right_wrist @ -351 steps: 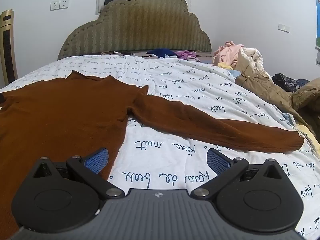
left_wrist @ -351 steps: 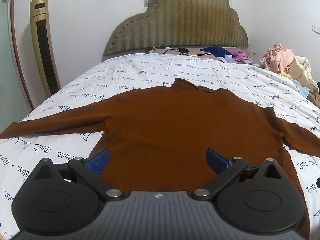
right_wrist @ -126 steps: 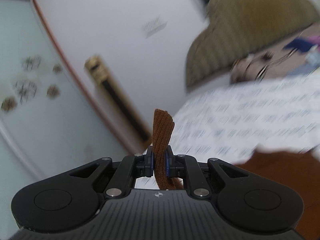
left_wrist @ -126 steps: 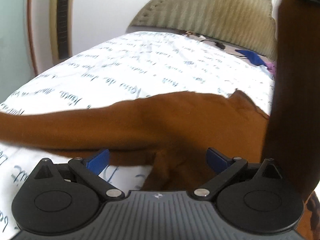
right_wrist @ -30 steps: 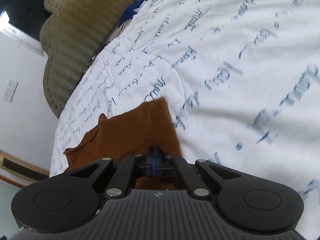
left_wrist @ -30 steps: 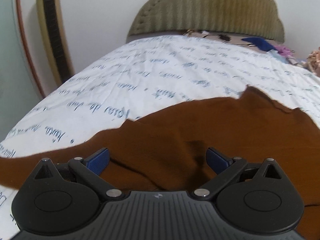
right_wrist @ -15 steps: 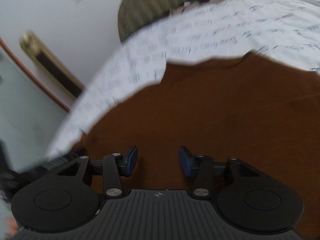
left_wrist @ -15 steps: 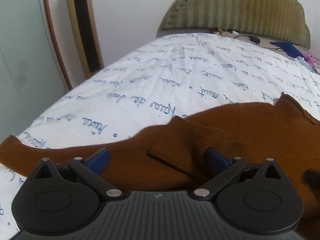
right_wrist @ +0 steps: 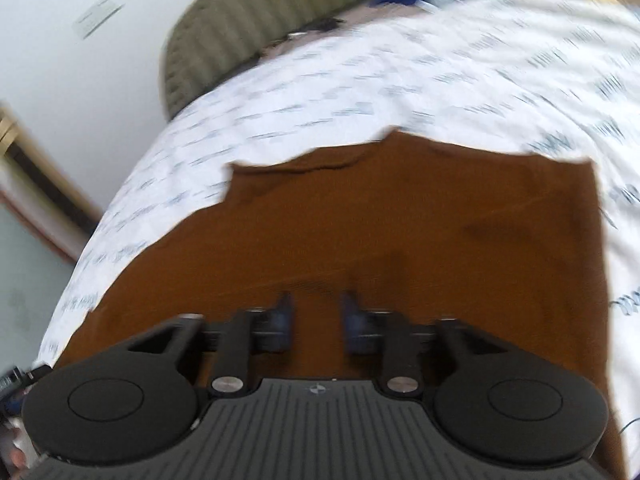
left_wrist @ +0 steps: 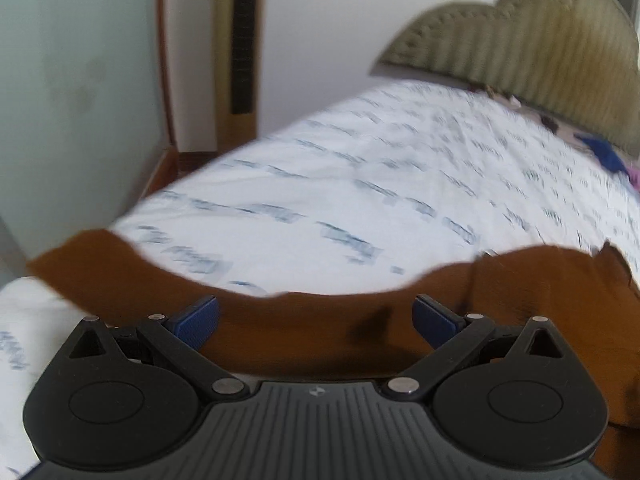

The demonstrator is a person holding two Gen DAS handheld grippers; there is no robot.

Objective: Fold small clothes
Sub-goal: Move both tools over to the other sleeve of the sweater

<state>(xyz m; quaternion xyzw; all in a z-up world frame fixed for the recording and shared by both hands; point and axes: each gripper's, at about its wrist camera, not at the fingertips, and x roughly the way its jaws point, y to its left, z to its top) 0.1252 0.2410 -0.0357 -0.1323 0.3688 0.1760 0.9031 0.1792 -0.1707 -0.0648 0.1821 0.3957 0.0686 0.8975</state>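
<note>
The left claw [left_wrist: 316,318] is released, its blue pads [left_wrist: 196,318] spread wide with nothing between them, and it hovers low over the left sleeve [left_wrist: 120,272] of the brown sweater [right_wrist: 400,232]. That sleeve runs out flat toward the left edge of the bed [left_wrist: 360,200], cuff end near the side of the mattress, so it is not yet folded in. The right claw [right_wrist: 316,322] is also released, though its pads [right_wrist: 280,320] stand only partly apart (the picture is smeared, so how wide is a rough reading); it holds nothing and sits over the sweater's body.

From the right wrist view the sweater lies spread on the bed with its collar toward the headboard [right_wrist: 248,20]. Its right side ends in a straight edge with no sleeve sticking out past it, and a faint diagonal ridge crosses the body, which I take to be the right sleeve laid across the chest; I judge that fold done. What is left, as I read it: bring the left sleeve in across the body, then fold the body itself in half or thirds from hem to collar. So the task looks about a third along, with the left claw placed to take the next sleeve
</note>
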